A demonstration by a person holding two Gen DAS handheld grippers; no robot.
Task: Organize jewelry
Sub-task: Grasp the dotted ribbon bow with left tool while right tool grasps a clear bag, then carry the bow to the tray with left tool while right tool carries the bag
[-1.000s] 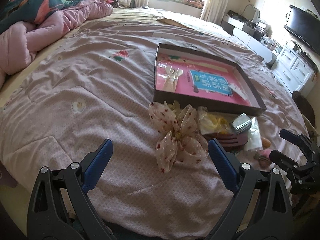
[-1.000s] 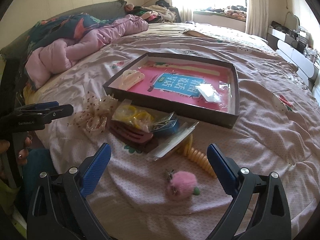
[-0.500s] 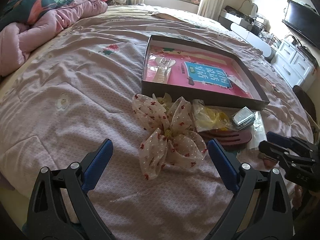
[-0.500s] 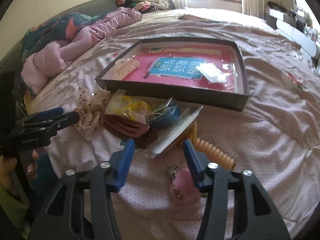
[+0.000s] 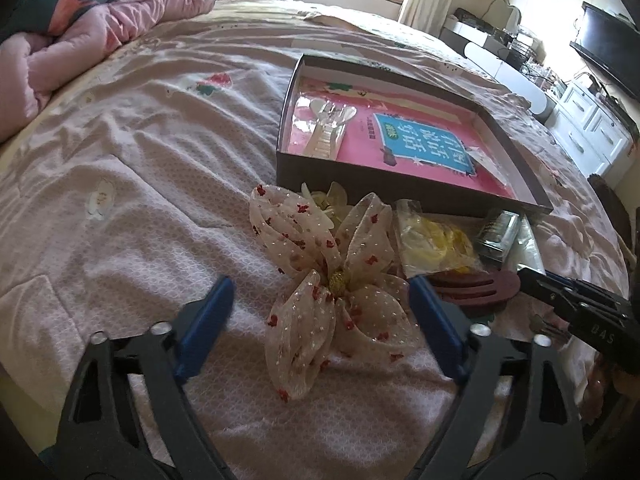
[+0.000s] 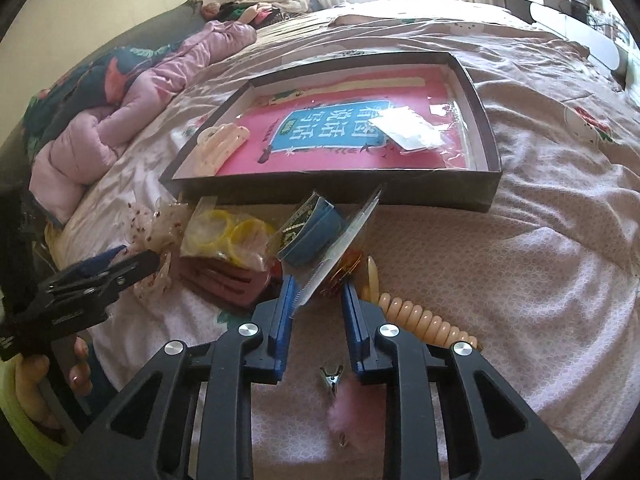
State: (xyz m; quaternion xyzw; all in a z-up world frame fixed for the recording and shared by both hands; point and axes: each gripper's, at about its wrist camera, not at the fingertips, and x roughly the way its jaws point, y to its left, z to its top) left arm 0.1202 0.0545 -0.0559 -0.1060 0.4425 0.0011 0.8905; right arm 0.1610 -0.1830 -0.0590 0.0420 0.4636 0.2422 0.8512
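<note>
A dark shallow box (image 5: pixel 400 170) with a pink liner lies on the bed and holds a cream hair claw (image 5: pixel 326 130); it also shows in the right wrist view (image 6: pixel 340 188). In front of it lies a pile: a sheer bow (image 5: pixel 332 280), a bag of yellow bands (image 5: pixel 436 242), a maroon comb (image 5: pixel 476 284), a blue packet (image 6: pixel 314 232) and a clear packet (image 6: pixel 344 242). My left gripper (image 5: pixel 320 316) is open around the bow. My right gripper (image 6: pixel 316 304) is half closed, with the clear packet's corner between its jaws. A pink pompom clip (image 6: pixel 352 400) lies under it.
A peach spiral hair tie (image 6: pixel 424 316) lies right of the right gripper. A pink duvet (image 5: pixel 80 36) is bunched at the far left of the bed. A white dresser (image 5: pixel 592 128) and a TV (image 5: pixel 608 44) stand beyond the bed's right side.
My right gripper's jaws have narrowed from wide open and moved forward over the pompom to the clear packet. My left gripper has moved forward to straddle the bow.
</note>
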